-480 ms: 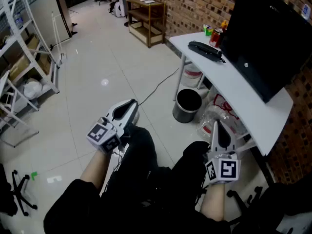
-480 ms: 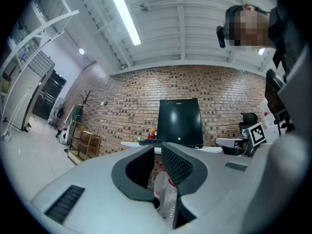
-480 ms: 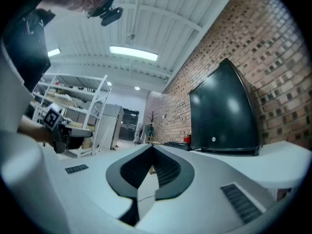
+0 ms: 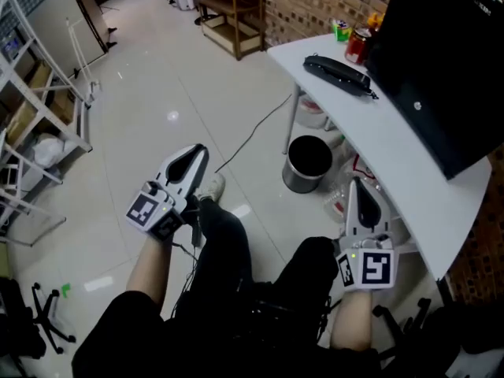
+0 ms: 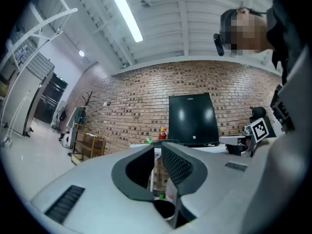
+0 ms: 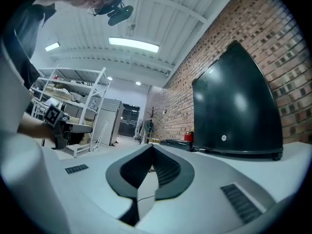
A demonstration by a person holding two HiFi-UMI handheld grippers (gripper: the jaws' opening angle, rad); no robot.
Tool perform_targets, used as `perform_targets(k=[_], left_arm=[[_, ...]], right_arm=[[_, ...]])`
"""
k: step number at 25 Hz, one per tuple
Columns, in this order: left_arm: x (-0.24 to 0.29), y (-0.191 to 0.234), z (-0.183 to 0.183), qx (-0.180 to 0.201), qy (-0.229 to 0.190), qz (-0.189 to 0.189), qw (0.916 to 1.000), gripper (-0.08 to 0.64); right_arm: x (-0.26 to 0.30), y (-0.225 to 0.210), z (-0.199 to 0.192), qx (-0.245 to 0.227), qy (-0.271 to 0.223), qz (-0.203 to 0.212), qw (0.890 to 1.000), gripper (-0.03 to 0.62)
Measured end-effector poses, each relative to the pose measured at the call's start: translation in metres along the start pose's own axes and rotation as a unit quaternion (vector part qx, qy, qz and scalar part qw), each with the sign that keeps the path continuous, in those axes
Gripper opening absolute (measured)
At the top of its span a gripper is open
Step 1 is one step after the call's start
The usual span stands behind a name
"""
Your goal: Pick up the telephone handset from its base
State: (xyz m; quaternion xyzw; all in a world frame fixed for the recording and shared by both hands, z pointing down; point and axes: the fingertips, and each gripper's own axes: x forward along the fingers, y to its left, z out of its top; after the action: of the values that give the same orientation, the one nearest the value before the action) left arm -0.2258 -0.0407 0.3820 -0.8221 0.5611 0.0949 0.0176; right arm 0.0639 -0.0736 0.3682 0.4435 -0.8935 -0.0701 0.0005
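Far left: rack point(image 4: 35, 101), well away from the work. Next, left gripper point(image 4: 194, 154), out over the floor beside a knee, aimed toward the table point(image 4: 394, 160) but well apart from it. Further right, bin point(image 4: 308, 162) under the table's edge. On the table's far end, phone point(image 4: 339, 72), a long dark shape, handset apparently resting on its base, near a can point(image 4: 358, 46) and just beside the monitor point(image 4: 449, 53). Lower right, right gripper point(image 4: 357, 187), held level beside the table's near edge.

Step in hand, as a judgement: the reach, barely begun, with both grippers well short of the phone. To do it well:
- Use the right gripper, the nearer of the two.
- Rise clear of the table's edge before going forward, to avoid a knock against it.
- Spread the jaws wide on the way in, not at the handset itself.
- Come down across the handset's middle, one jaw on each long side, clear of can and monitor.
- Close firmly, then lift straight up, leaving the base in place.

Jaws:
- Left: pressed together at the tips, nothing between, touching nothing.
- Right: likewise closed tip to tip, empty, touching nothing.
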Motion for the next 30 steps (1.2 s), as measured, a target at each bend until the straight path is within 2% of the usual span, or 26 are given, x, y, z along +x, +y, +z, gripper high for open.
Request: perform_targets(k=[6,14,18,22,30], left_arm=[[0.047,0.028,0.009,0.005,-0.014,-0.007,0.9999,0.051],[0.117,0.025,0.016,0.015,-0.013,-0.079,0.9967,0.051],[0.156,0.02,0.028,0.019,-0.021,-0.127,0.9914,0.051],[0.196,0.018,0.033,0.02,-0.023,-0.157,0.9872,0.051],[0.264,-0.003,0.031,0.023,-0.017,-0.232,0.9724,0.051]], right_arm=[[0.047,-0.028,0.007,0.013,-0.021,-0.013,1.0,0.009],[0.084,-0.052,0.022,0.007,-0.027,-0.025,0.999,0.009],[0.095,-0.068,0.036,-0.005,-0.029,-0.029,0.999,0.009],[0.098,-0.088,0.045,-0.008,-0.035,-0.048,0.998,0.009],[0.095,-0.123,0.04,-0.007,-0.017,-0.082,0.996,0.009]])
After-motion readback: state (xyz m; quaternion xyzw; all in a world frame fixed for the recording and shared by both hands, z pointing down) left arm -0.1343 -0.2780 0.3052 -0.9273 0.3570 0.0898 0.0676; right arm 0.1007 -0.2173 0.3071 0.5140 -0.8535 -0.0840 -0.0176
